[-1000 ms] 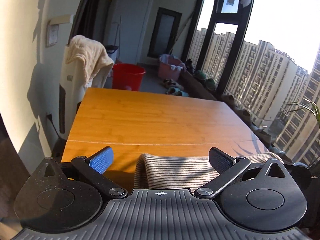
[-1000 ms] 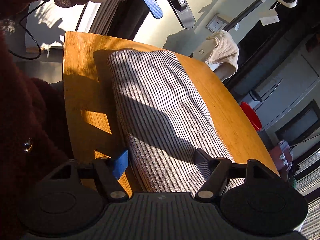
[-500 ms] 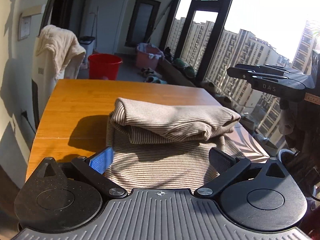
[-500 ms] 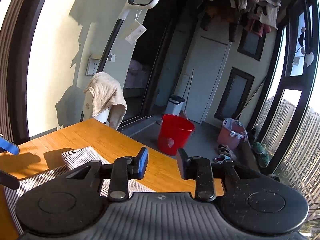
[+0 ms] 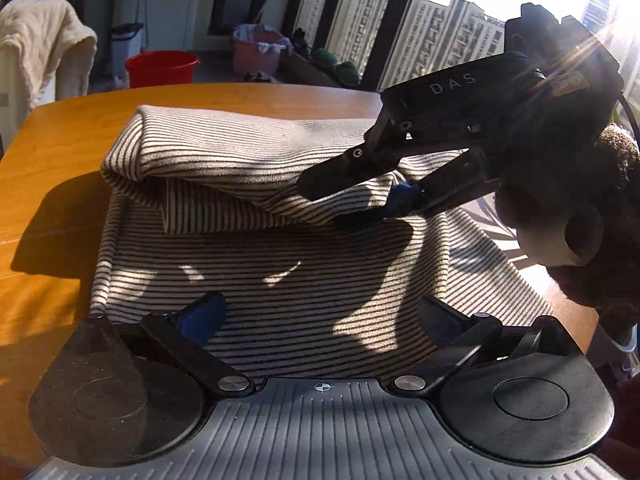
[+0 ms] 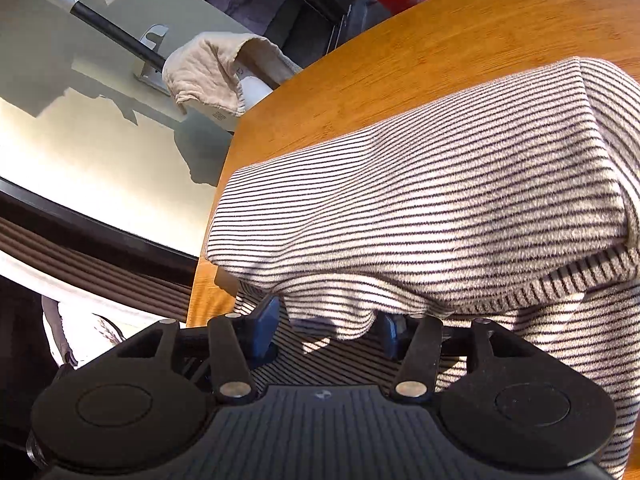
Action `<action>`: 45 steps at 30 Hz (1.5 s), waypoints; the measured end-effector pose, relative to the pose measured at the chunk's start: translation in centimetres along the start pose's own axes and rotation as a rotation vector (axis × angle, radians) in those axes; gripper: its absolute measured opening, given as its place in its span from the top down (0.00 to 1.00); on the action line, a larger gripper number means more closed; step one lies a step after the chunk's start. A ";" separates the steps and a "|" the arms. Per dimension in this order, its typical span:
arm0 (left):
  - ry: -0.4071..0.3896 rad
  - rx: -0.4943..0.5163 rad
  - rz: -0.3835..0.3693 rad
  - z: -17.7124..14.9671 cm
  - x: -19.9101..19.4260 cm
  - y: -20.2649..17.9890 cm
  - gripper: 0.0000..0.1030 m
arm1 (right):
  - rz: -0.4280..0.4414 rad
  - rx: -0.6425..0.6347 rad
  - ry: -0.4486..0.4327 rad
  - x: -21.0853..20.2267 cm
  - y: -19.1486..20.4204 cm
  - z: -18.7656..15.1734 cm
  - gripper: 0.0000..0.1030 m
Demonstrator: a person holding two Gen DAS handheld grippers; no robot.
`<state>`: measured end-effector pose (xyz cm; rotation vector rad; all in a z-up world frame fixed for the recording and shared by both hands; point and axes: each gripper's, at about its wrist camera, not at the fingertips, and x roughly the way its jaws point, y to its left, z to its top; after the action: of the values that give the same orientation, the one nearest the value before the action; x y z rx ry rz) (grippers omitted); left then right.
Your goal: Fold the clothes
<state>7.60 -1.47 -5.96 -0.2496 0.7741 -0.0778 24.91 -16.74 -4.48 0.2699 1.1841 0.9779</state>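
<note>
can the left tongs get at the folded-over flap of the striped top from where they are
Probably yes. The left tongs stand open over the flat lower layer of the striped top, and the folded flap lies straight ahead with nothing between. The right tongs crowd only the flap's right end.

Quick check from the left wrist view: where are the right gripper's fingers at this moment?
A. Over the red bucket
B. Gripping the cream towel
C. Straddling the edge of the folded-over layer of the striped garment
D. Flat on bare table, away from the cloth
C: the right gripper has one finger above and one below the edge of the folded layer of the striped garment, jaws apart, on the wooden table.
</note>
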 end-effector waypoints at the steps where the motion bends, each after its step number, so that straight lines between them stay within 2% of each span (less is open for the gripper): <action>1: -0.003 -0.004 -0.006 -0.1 -0.1 0.2 0.00 | -0.017 -0.030 -0.059 -1.2 0.1 0.6 0.52; 9: -0.014 0.019 -0.007 -1.3 -0.4 0.6 0.00 | -0.157 -0.270 -0.533 -10.8 0.7 5.0 0.49; 11: -0.010 0.014 0.006 -1.1 -0.3 0.4 0.00 | -0.228 -0.234 -0.542 -7.5 -0.1 7.9 0.49; 14: -0.019 0.010 0.044 0.4 -0.4 0.0 0.00 | -0.335 -0.119 -0.472 -7.1 -3.8 8.6 0.49; 15: -0.067 0.058 0.078 1.1 -0.9 -0.9 0.00 | -0.345 -0.078 -0.452 -7.1 -5.2 8.5 0.49; 17: -0.153 0.152 0.143 2.4 -1.7 -2.5 0.00 | -0.362 0.029 -0.352 -5.3 -7.0 8.2 0.49; 19: -0.250 0.285 0.215 3.3 -2.3 -4.4 0.00 | -0.329 0.099 -0.295 -3.5 -7.6 8.3 0.51; 20: -0.279 0.337 0.233 3.8 -2.3 -5.0 0.00 | -0.324 0.112 -0.290 -2.9 -7.5 8.4 0.66; 21: -0.305 0.395 0.253 4.2 -2.0 -5.7 0.00 | -0.335 0.090 -0.305 -2.7 -6.8 8.3 0.79; 22: -0.323 0.450 0.277 4.5 -1.6 -6.3 0.00 | -0.331 0.039 -0.330 -3.1 -5.9 8.3 0.81; 25: -0.373 0.545 0.348 5.9 -0.5 -7.5 0.00 | -0.239 -0.119 -0.428 -6.1 -1.6 8.5 0.83; 28: -0.458 0.588 0.390 8.6 1.0 -8.8 0.00 | -0.098 -0.222 -0.451 -9.2 3.7 8.4 0.85; 31: -0.501 0.580 0.402 11.3 2.0 -9.4 0.00 | -0.010 -0.322 -0.449 -11.0 7.6 7.9 0.86; 33: -0.533 0.565 0.421 13.0 2.2 -9.3 0.23 | 0.037 -0.362 -0.449 -12.0 9.1 7.6 0.88; 34: -0.531 0.543 0.445 14.0 1.9 -8.6 0.61 | 0.054 -0.380 -0.454 -12.4 9.5 7.6 0.90; 35: -0.524 0.501 0.445 14.9 1.5 -7.4 0.90 | 0.062 -0.387 -0.470 -12.8 9.8 7.6 0.90; 37: -0.523 0.392 0.429 15.7 -0.6 -4.5 0.90 | 0.066 -0.368 -0.517 -13.2 9.5 8.0 0.88; 39: -0.542 0.284 0.491 15.7 -3.3 -1.0 0.90 | -0.015 -0.409 -0.546 -12.0 9.1 8.1 0.73; 40: -0.548 0.241 0.520 15.6 -4.4 0.5 0.90 | -0.082 -0.462 -0.549 -10.6 8.9 7.9 0.60; 41: -0.550 0.174 0.554 15.1 -6.1 2.7 0.90 | -0.164 -0.541 -0.526 -7.7 9.7 8.1 0.54; 42: -0.549 0.137 0.573 14.8 -7.1 3.9 0.90 | -0.212 -0.585 -0.481 -5.3 9.5 8.1 0.52; 44: -0.550 0.067 0.622 13.9 -9.3 6.9 0.90 | -0.262 -0.645 -0.371 0.2 9.2 7.8 0.45; 45: -0.550 0.049 0.637 13.6 -9.9 7.7 0.90 | -0.284 -0.679 -0.331 2.7 9.1 7.6 0.45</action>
<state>9.91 10.19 8.23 0.0352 0.2748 0.5536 27.10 -7.10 2.68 -0.2652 0.5233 0.9805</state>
